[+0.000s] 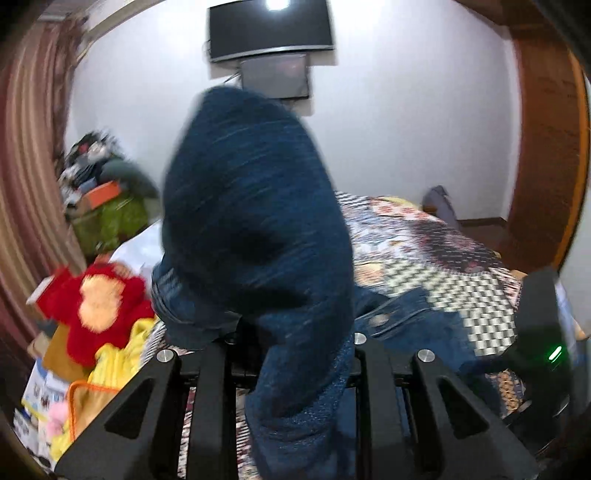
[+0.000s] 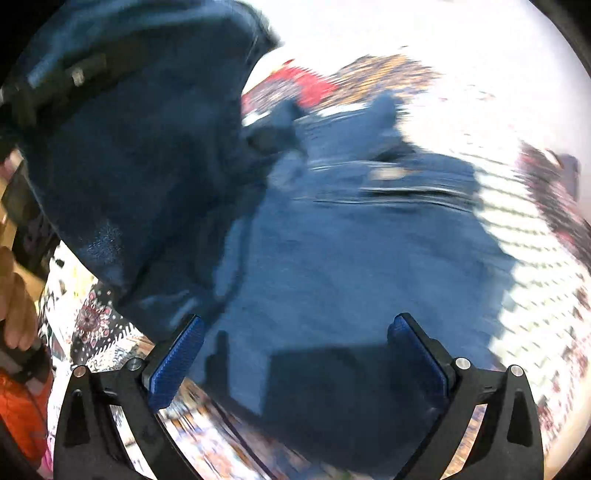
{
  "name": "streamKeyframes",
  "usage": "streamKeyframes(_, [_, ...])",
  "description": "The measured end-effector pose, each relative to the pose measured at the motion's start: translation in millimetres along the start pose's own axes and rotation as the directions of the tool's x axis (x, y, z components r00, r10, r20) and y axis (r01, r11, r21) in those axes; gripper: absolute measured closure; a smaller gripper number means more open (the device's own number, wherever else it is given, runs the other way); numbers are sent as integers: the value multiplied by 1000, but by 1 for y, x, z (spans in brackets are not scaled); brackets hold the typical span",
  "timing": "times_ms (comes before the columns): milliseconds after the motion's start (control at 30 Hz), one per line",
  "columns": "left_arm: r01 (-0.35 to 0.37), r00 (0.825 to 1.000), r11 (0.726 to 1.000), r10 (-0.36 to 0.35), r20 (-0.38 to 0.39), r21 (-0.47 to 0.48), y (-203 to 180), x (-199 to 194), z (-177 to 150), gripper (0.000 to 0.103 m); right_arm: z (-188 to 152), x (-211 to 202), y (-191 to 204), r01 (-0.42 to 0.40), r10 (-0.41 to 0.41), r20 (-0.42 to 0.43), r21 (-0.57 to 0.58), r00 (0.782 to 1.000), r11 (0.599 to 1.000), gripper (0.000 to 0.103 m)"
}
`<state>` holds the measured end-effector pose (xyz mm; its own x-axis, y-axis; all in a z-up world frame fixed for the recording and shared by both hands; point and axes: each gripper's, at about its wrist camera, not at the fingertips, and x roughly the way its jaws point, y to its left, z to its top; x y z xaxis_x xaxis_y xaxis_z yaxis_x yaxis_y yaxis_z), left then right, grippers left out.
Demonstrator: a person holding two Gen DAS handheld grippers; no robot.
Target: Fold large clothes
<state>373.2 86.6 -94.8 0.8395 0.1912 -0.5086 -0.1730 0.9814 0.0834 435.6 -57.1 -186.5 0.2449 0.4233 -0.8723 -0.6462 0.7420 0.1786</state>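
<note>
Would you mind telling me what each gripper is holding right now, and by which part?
The left gripper is shut on a raised fold of the jeans; which part is unclear. The right gripper is open above the denim, holding nothing.

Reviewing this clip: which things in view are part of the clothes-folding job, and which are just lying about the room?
Part of the job:
- jeans, lifted, clamped in the left gripper
- right gripper, fingers apart above the denim
- patterned bedspread, the folding surface

Lying about:
- red plush toy
- yellow cloth
- clutter pile by the curtain
- wall TV
</note>
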Motion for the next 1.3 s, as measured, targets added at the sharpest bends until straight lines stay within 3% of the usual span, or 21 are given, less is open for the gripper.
streamKeyframes(133, [59,998,994,-61,19,97,-47,-4,4,82,-22,-43,-59,92,-96,26,115,995,989,2])
streamKeyframes(233, [112,993,973,-116,8,201,-91,-5,-5,82,-43,-71,-99,126,-138,42,212,990,969,2])
streamKeyframes(367, [177,984,909,-150,-100,377,-148,6,-40,82,-71,-104,-135,130,-160,66,332,985,935,2])
streamKeyframes(467, [210,972,861,-135,-190,464,-170,14,-68,79,-91,-125,-147,136,-182,87,381,979,915,2])
streamKeyframes(567, [288,943,831,-159,-293,476,-174,17,-91,67,-101,-138,-154,134,-191,103,404,976,905,2])
streamKeyframes(667, [321,929,823,-177,-325,469,-171,9,-101,54,-108,-147,-151,130,-194,118,408,974,904,2])
streamKeyframes(700, [328,926,822,-183,-329,466,-170,5,-102,45,-108,-150,-148,129,-193,123,405,973,905,2])
streamKeyframes(733, [346,919,822,-198,-342,453,-167,0,-102,38,-106,-150,-147,126,-191,127,401,973,907,2])
streamKeyframes(800, [393,898,826,-251,-361,404,-161,-14,-101,13,-103,-154,-140,114,-180,137,392,974,913,2])
streamKeyframes(867, [421,888,834,-299,-350,356,-145,-30,-94,11,-98,-154,-132,94,-161,150,380,975,920,2])
streamKeyframes(933, [408,895,847,-297,-331,342,-133,-40,-86,11,-89,-152,-119,67,-133,166,356,977,932,2])
streamKeyframes(1167, [292,942,933,-244,-230,210,-52,-52,-54,3,-57,-124,-75,-16,-31,170,266,985,964,2])
streamKeyframes(1300, [212,951,971,-178,-255,114,-11,-27,-56,3,-47,-89,-59,-42,17,106,240,994,970,2])
